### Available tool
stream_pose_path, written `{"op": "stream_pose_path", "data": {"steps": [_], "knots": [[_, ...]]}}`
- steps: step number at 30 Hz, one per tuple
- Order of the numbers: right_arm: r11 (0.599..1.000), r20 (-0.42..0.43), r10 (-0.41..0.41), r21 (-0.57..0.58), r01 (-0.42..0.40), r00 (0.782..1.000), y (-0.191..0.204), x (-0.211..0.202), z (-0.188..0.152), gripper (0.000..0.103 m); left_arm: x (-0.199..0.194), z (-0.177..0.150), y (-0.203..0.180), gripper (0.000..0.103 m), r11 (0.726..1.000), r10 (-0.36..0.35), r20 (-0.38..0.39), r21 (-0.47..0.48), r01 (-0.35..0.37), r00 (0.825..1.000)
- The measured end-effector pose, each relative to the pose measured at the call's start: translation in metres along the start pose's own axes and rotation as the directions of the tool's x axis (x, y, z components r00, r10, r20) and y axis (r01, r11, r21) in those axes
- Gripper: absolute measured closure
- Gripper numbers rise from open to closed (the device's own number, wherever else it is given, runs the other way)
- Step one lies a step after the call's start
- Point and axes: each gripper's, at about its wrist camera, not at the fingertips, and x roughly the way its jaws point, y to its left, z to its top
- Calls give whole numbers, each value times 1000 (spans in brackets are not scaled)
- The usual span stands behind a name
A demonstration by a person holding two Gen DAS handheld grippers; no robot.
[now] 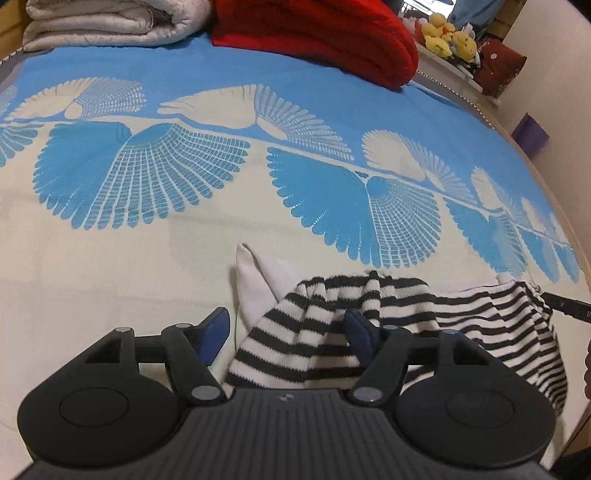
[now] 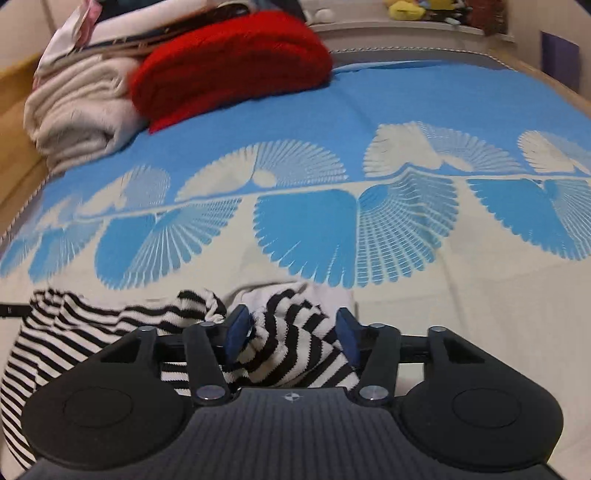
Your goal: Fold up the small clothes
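Stripes of black and white run across the small knitted garment [image 1: 461, 314], which lies crumpled on the cream part of the blue-and-cream fan-patterned bedspread [image 1: 110, 258]. Its long axis runs sideways across both views, parallel to the bedspread's near edge, and a plain white end [image 1: 255, 284] points up and away toward the folded red knitted blanket [image 1: 325, 33]. The left hand-held gripper [image 1: 288, 332] stands open over the garment's left end, its blue pads [image 1: 214, 336] apart with striped cloth between them. The right hand-held gripper [image 2: 291, 336] is also open, with bunched cloth between its pads.
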Motion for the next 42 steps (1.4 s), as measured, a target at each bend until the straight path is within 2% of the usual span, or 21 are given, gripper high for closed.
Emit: {"op": "stream_pose_path", "data": {"steps": [3, 5, 9, 12, 16, 18, 19, 20, 22, 23, 24, 26, 27, 29, 31, 33, 35, 37, 39, 41, 42], "knots": [[1000, -38, -11, -19, 11, 999, 5, 16, -2, 48, -1, 1, -5, 33, 1000, 11, -2, 13, -11, 1000], [1000, -20, -21, -11, 21, 1000, 5, 11, 0, 48, -2, 2, -6, 33, 1000, 12, -1, 23, -12, 1000], [997, 42, 75, 15, -76, 996, 3, -18, 13, 47, -6, 6, -3, 33, 1000, 10, 4, 29, -10, 1000], [988, 0, 136, -68, -136, 991, 8, -29, 9, 44, -6, 8, -1, 33, 1000, 0, -14, 21, 1, 1000], [969, -93, 9, -245, -32, 996, 19, -5, -10, 44, -2, 6, -6, 33, 998, 4, -46, 71, -1, 999], [960, -99, -20, -280, -8, 995, 23, 6, -13, 45, 0, 5, -8, 34, 996, 10, -47, 90, -6, 999], [958, -98, -28, -287, -2, 995, 25, 10, -13, 50, 1, 5, -8, 35, 996, 14, -43, 93, -10, 999], [955, -92, -33, -297, 4, 995, 27, 13, -13, 55, 2, 6, -8, 40, 996, 18, -38, 90, -15, 999], [951, -76, -55, -309, 29, 996, 30, 15, -10, 80, 4, 7, -7, 46, 997, 26, -34, 74, -24, 999], [956, -57, -59, -289, 40, 997, 30, 14, -5, 83, 6, 8, -7, 59, 997, 26, -37, 71, -24, 999], [964, -30, -56, -262, 46, 998, 29, 12, 0, 87, 8, 9, -8, 78, 997, 20, -42, 76, -17, 999], [980, 38, -50, -192, 57, 998, 24, 7, 11, 89, 4, 13, -11, 92, 996, 22, -5, 92, -21, 1000], [986, 71, -48, -154, 58, 996, 20, 4, 15, 90, -2, 17, -11, 98, 996, 28, 46, 86, -32, 999], [992, 134, -52, -106, 67, 990, 18, 0, 21, 92, -17, 25, -9, 98, 999, 23, 156, 41, -30, 987], [989, 184, -74, -115, 96, 980, 22, 1, 24, 92, -22, 28, -9, 98, 998, 52, 214, 32, -60, 975], [985, 214, -95, -121, 122, 972, 27, 5, 25, 92, -10, 26, -12, 98, 993, 93, 176, 51, -104, 980], [983, 189, -119, -115, 142, 975, 29, 19, 26, 92, 14, 20, -13, 91, 983, 158, 63, 81, -162, 986], [978, 110, -155, -124, 168, 982, 28, 40, 23, 90, 28, 15, -10, 79, 976, 199, -5, 92, -198, 980], [975, -11, -180, -131, 177, 984, 23, 63, 14, 85, 26, 14, -9, 54, 974, 214, -19, 84, -212, 977], [968, -26, -205, -152, 199, 978, 23, 68, 10, 77, 14, 14, -7, 42, 974, 216, -18, 68, -215, 976], [967, -22, -211, -152, 205, 977, 23, 64, 12, 71, 8, 14, -6, 42, 978, 202, -16, 63, -200, 979]]}}
